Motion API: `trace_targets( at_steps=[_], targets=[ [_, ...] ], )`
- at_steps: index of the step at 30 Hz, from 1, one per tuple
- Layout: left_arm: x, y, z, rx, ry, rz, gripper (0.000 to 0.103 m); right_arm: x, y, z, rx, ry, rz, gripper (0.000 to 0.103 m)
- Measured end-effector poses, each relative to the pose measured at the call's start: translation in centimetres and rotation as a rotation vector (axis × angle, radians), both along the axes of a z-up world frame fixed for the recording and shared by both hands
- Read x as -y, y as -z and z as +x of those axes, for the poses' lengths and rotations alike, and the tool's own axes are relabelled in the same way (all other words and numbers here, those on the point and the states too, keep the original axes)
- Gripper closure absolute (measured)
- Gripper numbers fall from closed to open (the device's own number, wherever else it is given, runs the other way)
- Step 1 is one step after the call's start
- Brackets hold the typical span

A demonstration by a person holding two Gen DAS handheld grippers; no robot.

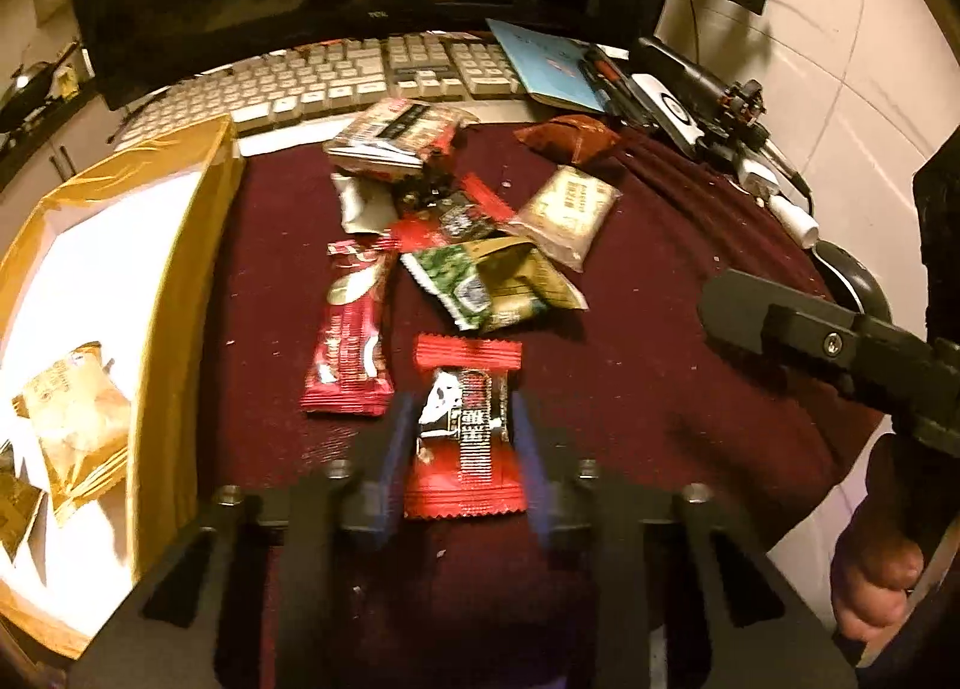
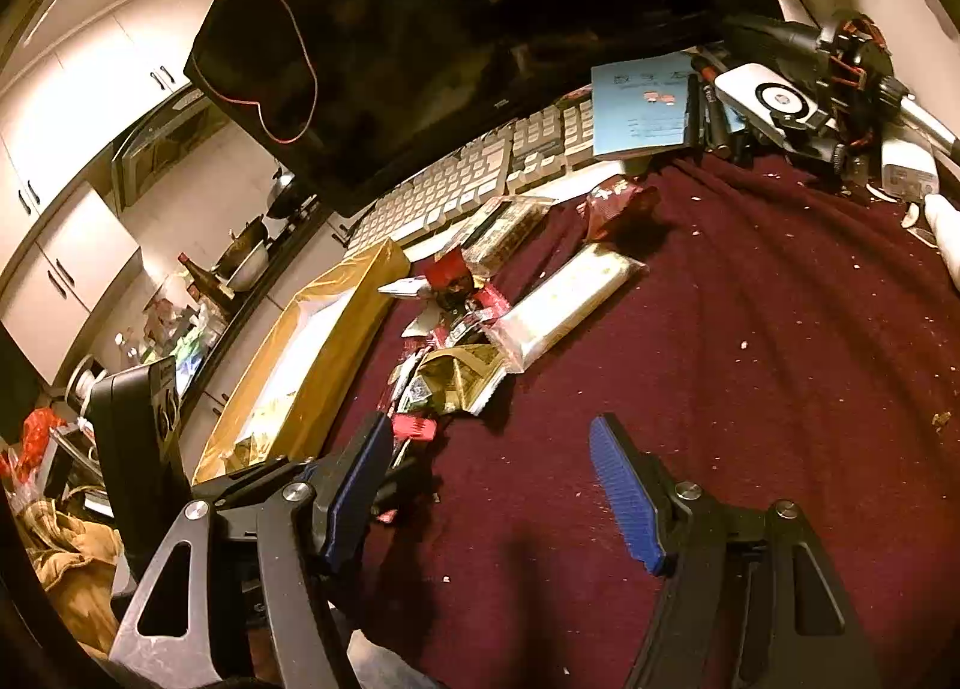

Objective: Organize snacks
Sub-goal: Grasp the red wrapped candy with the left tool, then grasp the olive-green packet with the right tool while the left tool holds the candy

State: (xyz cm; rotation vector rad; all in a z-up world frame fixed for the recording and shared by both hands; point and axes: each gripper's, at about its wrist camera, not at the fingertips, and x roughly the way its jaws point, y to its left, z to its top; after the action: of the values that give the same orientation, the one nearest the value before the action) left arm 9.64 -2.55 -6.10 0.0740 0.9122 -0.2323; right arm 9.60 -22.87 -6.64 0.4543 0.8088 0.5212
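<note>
My left gripper (image 1: 462, 437) is down on the maroon cloth (image 1: 630, 389), its blue pads narrowed onto the sides of a red-and-black snack packet (image 1: 463, 431), which lies flat between them. Whether the pads press it firmly or only touch it I cannot tell for sure, but the gap around the packet looks gone. Taking that packet as my landmark: just to its left lies a long red wrapper (image 1: 351, 341), nearly touching my left finger. Beyond it, toward the keyboard (image 1: 336, 83), sits the loose pile of snacks (image 1: 456, 209), with a green-and-gold packet (image 1: 498, 287) nearest and a strip of bare cloth between. Farther left stands the gold-walled box (image 1: 192, 281), its white floor holding a pale gold packet (image 1: 75, 419); its near wall is well apart from the packet, with open cloth between.

To the right of the packet the cloth is bare and crumb-speckled up to my right gripper (image 2: 489, 485), which hangs wide with nothing between its fingers. The cloth's right edge drops off to pale floor tiles.

Behind the keyboard rises a dark monitor (image 2: 420, 41); a blue booklet (image 2: 642, 107) leans at the keyboard's right end. In the right wrist view, white cabinets (image 2: 72, 107) and a cluttered counter lie past the box.
</note>
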Motion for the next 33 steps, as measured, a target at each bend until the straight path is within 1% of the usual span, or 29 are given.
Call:
trace_targets(
  at_steps=[4, 5, 7, 9, 10, 12, 15, 17, 19, 21, 23, 24, 25, 28, 31, 33],
  targets=[
    [-1.0, -0.2, -1.5, 0.001, -0.011, -0.027, 0.077, -1.1, 0.1, 0.2, -0.007, -0.008, -0.031, 0.034],
    [-1.3, -0.3, -1.9, -0.001, -0.015, -0.047, 0.077, -1.5, 0.1, 0.2, -0.012, -0.014, -0.036, 0.034],
    [-2.3, -0.6, -3.1, 0.003, -0.035, -0.116, 0.077, -2.4, 0.1, 0.6, -0.017, -0.028, -0.047, 0.034],
    [-3.3, -1.0, -4.1, 0.014, -0.058, -0.160, 0.077, -3.3, 0.1, 1.4, -0.030, -0.030, -0.059, 0.034],
    [-3.7, -1.3, -4.4, 0.020, -0.071, -0.170, 0.077, -3.7, 0.2, 2.0, -0.047, -0.026, -0.056, 0.034],
    [-4.8, -2.4, -5.1, 0.060, -0.101, -0.189, 0.077, -4.4, 0.4, 3.4, -0.089, -0.017, -0.040, 0.034],
    [-6.4, -3.8, -5.7, 0.121, -0.155, -0.197, 0.077, -5.5, 0.8, 5.4, -0.147, 0.009, -0.030, 0.032],
    [-7.5, -4.1, -5.9, 0.138, -0.184, -0.211, 0.077, -6.2, 0.9, 6.1, -0.159, 0.030, -0.026, 0.032],
    [-8.4, -4.2, -6.1, 0.146, -0.207, -0.223, 0.077, -7.2, 0.8, 6.5, -0.154, 0.048, -0.069, 0.032],
    [-9.5, -4.2, -6.2, 0.154, -0.241, -0.237, 0.077, -8.7, 0.5, 6.3, -0.129, 0.067, -0.164, 0.032],
    [-10.6, -4.2, -6.4, 0.156, -0.265, -0.255, 0.077, -10.3, 0.4, 5.7, -0.094, 0.097, -0.289, 0.041],
    [-11.1, -4.2, -6.5, 0.159, -0.276, -0.262, 0.077, -10.8, 0.4, 5.5, -0.079, 0.114, -0.334, 0.048],
    [-11.6, -4.2, -6.6, 0.164, -0.288, -0.267, 0.077, -10.8, 0.4, 5.4, -0.073, 0.115, -0.339, 0.051],
    [-13.1, -4.3, -7.2, 0.179, -0.319, -0.277, 0.077, -10.2, 0.6, 5.3, -0.077, 0.115, -0.303, 0.057],
    [-14.1, -4.3, -7.4, 0.189, -0.349, -0.293, 0.077, -9.6, 0.6, 4.8, -0.072, 0.107, -0.274, 0.059],
    [-14.9, -4.4, -7.6, 0.198, -0.368, -0.302, 0.077, -9.8, 0.7, 3.7, -0.067, 0.078, -0.260, 0.059]
  ],
)
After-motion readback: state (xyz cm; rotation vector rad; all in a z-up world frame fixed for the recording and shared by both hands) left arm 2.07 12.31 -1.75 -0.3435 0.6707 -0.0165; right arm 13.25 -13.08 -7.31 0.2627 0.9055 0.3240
